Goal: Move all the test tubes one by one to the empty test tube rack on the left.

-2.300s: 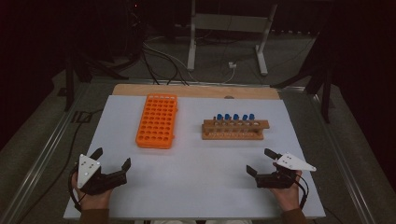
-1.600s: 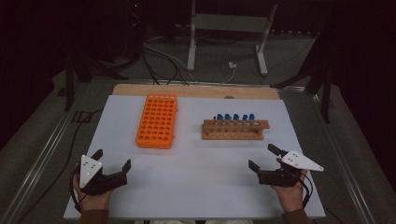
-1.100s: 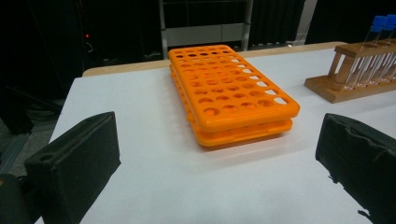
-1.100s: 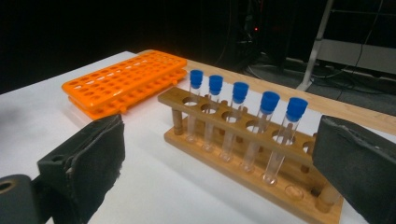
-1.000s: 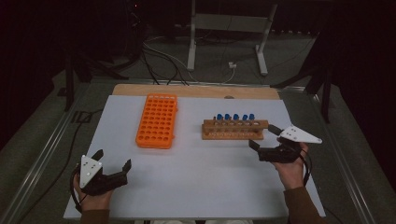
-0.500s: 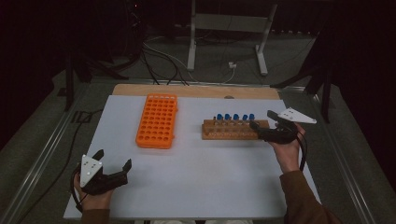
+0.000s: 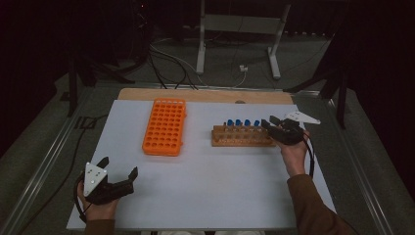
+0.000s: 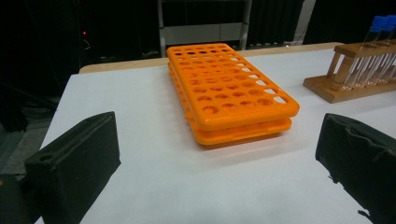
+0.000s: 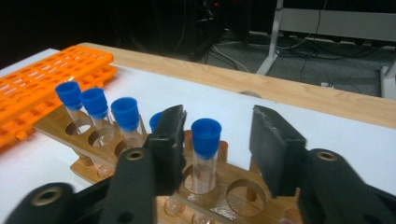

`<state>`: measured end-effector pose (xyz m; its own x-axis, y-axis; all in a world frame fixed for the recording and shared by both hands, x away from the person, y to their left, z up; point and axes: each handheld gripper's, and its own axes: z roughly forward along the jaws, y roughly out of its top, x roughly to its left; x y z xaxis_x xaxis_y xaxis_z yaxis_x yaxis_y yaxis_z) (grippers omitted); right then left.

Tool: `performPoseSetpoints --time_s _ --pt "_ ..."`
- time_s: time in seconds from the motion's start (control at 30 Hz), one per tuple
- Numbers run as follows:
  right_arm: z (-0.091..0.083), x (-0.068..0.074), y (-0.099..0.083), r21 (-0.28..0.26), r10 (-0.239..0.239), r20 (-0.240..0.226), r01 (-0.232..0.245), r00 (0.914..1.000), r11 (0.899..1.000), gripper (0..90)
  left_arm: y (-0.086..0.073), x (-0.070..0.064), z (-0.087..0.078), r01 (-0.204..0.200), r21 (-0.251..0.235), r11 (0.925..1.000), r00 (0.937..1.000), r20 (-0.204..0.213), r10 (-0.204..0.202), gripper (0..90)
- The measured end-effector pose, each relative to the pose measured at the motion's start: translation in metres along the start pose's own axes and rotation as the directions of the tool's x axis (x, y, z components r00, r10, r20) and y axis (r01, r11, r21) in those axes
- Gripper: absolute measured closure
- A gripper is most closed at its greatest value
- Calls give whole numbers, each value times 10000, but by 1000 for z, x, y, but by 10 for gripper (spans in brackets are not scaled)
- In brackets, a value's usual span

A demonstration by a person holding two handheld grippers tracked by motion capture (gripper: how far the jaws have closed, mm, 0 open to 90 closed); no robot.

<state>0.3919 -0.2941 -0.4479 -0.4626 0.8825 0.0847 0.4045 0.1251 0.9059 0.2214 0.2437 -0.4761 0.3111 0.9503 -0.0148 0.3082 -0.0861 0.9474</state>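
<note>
Right claw stands released around the nearest blue-capped tube, not yet gripped; beyond it, the orange rack sits empty.

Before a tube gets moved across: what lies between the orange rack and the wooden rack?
Only bare white table separates the orange rack and wooden rack, seen in the high view.

My two grippers are black. The tubes are see-through with blue caps. Their stand is light brown wood. The rack is bright orange with rows of round holes. The table is white.
</note>
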Motion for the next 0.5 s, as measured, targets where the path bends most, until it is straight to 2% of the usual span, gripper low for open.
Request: performPoseSetpoints --time_s 0.33,0.5 --pt "19 4 -12 613 28 87 -34 10000 9981 727 0 1 -1 22 -26 10000 10000 3 -22 9" --pt "19 6 -16 569 -70 150 62 9999 9984 759 0 1 -1 54 -36 10000 10000 -9 -54 9"
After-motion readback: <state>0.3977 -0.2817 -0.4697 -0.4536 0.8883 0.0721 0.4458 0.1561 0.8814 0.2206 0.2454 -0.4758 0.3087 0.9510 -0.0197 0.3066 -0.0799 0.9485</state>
